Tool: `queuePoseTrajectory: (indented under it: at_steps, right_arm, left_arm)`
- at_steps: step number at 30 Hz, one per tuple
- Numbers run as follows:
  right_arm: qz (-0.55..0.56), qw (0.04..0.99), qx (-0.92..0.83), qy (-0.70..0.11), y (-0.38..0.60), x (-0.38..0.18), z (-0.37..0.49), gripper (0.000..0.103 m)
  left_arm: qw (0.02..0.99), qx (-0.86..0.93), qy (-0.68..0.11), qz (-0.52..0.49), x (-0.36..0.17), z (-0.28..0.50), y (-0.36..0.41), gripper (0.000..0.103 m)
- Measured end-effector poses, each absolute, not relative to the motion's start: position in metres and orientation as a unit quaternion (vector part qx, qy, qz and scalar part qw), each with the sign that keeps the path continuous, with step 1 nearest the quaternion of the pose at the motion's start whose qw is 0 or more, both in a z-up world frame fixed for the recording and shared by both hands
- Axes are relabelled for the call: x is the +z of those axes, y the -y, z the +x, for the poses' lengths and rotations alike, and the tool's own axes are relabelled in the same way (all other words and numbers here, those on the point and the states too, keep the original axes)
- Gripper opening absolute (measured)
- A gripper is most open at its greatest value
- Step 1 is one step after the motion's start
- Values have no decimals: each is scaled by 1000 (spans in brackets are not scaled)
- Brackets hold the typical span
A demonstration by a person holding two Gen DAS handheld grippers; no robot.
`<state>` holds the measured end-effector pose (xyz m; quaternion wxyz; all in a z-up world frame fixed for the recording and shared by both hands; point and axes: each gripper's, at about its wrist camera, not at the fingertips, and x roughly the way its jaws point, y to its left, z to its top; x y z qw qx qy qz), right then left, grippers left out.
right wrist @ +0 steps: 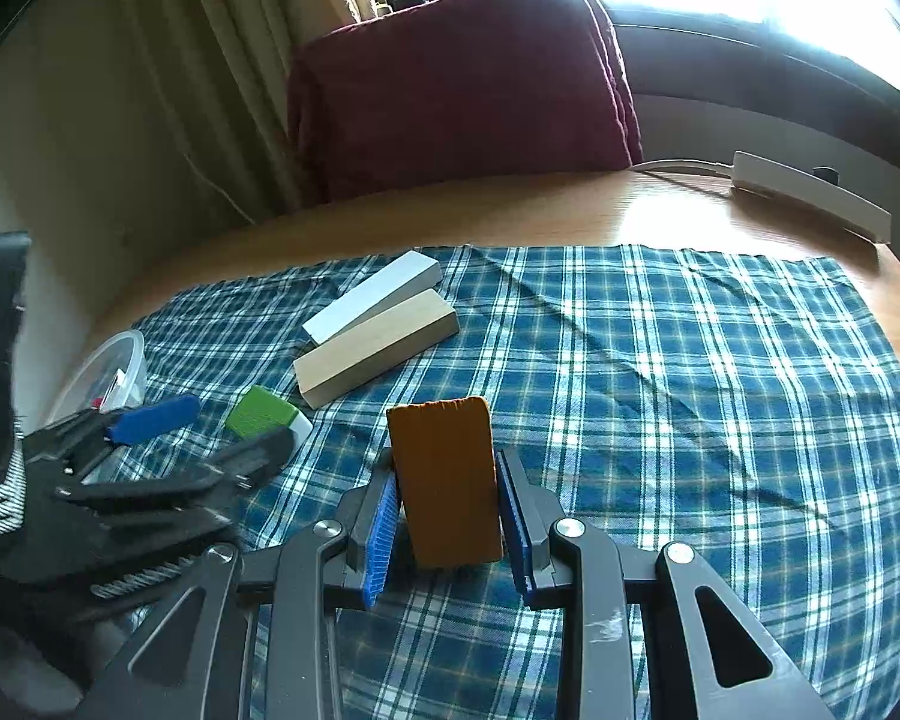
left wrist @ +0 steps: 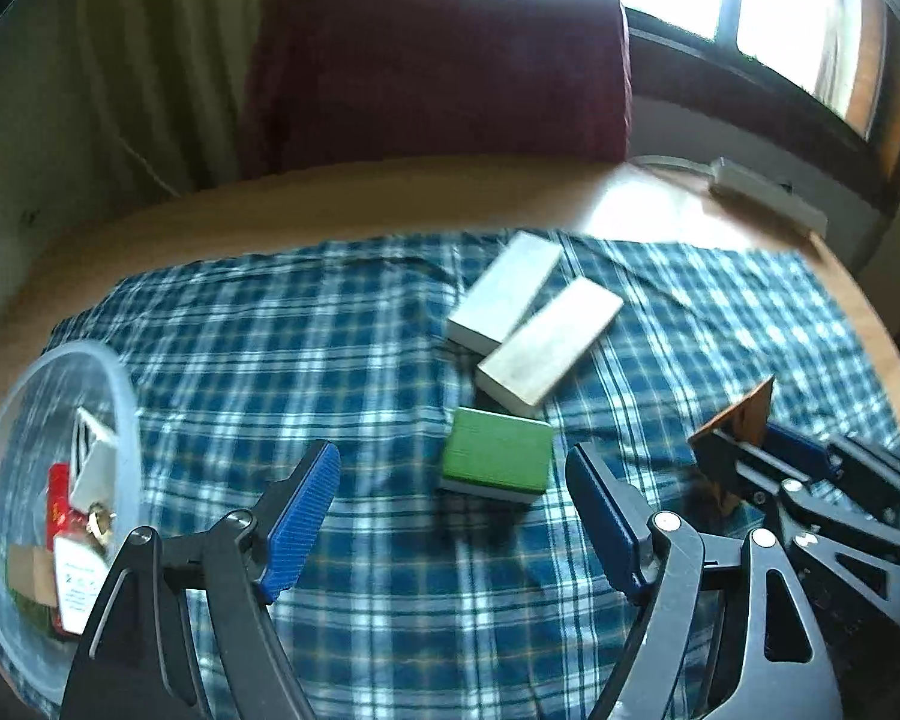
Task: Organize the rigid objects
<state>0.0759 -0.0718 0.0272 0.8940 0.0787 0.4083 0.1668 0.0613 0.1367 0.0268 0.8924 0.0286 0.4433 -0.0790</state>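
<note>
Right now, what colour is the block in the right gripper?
Orange-brown block; right wrist view shows it best.

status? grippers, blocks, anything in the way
Left hand-held gripper open, facing green block. Right hand-held gripper shut on orange block. Two pale blocks beyond; nothing blocking.

Cloth [right wrist: 660, 360] lay on worktop [right wrist: 510, 210]. Two blocks [left wrist: 549, 339] sat side by side, touching, mid-cloth; small block [left wrist: 497, 461] just before them; bowl [left wrist: 123, 378] at cloth's left edge; chair [left wrist: 438, 66] behind worktop.
</note>
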Motion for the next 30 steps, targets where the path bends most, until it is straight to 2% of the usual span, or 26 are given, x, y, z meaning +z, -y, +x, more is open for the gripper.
queuePoseTrajectory:
  at_steps: [3, 7, 10, 20, 30]
  right_arm:
    - [79, 894, 166, -408, 71, 27, 76, 33]
    - [78, 894, 165, -409, 72, 27, 75, 33]
    - [78, 894, 165, -408, 72, 26, 76, 33]
    - [76, 896, 165, -406, 71, 28, 75, 33]
    - [78, 895, 164, -408, 71, 28, 75, 33]
  left_arm:
    - [887, -83, -453, 33, 20, 65, -133, 76]
    - [886, -90, -455, 24, 19, 66, -137, 48]
    - [893, -84, -441, 23, 26, 62, -141, 44]
    - [920, -61, -388, 13, 57, 41, -159, 42]
    - [909, -76, -410, 1, 44, 47, -163, 42]
